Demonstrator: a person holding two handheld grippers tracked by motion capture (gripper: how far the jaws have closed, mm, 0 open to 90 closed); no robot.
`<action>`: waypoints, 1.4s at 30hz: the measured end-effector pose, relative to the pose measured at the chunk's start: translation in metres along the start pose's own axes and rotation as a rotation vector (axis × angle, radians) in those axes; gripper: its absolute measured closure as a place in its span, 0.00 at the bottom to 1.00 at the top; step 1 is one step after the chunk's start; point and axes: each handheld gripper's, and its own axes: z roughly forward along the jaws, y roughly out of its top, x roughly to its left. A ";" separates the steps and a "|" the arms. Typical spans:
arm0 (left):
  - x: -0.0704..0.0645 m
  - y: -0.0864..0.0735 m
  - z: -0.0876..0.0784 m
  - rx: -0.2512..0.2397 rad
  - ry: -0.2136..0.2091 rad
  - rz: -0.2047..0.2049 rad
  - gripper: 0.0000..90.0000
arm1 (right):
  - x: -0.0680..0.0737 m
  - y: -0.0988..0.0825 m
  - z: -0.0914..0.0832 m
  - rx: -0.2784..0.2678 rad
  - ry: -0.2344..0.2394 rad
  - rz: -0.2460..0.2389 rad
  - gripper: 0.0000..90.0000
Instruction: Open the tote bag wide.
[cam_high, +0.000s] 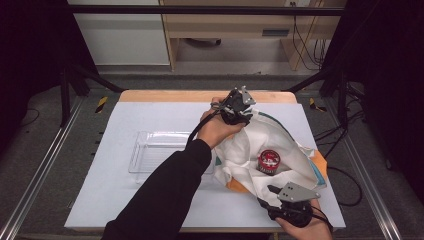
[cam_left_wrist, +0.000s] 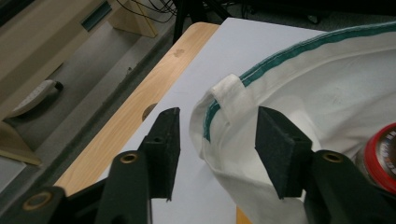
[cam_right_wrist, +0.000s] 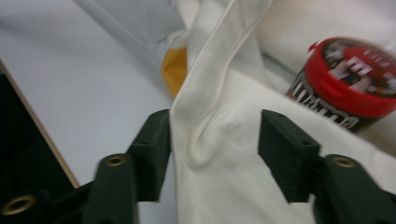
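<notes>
Both your claws stand half-open around the bag rim; its mouth may slump over the can.

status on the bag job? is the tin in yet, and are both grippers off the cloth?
Done: the red-lidded tin sits upright inside the white cloth bag. In hand: both grippers stand open over the bag's rim, the left gripper at the green-trimmed edge, the right gripper around a seam fold; cloth lies between the jaws, unclamped. Left: probably pulling the grippers clear. The clear plastic tray lies beside the bag.
</notes>
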 end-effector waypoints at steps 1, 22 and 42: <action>-0.002 0.000 -0.005 0.001 0.005 0.005 0.54 | -0.001 0.002 -0.002 -0.024 -0.017 0.004 0.43; -0.063 -0.048 -0.087 -0.133 -0.042 0.001 0.42 | -0.011 0.011 -0.035 -0.197 -0.227 0.073 0.44; -0.102 -0.085 -0.079 -0.140 -0.148 0.027 0.42 | -0.080 0.092 -0.081 -0.005 -0.277 -0.013 0.61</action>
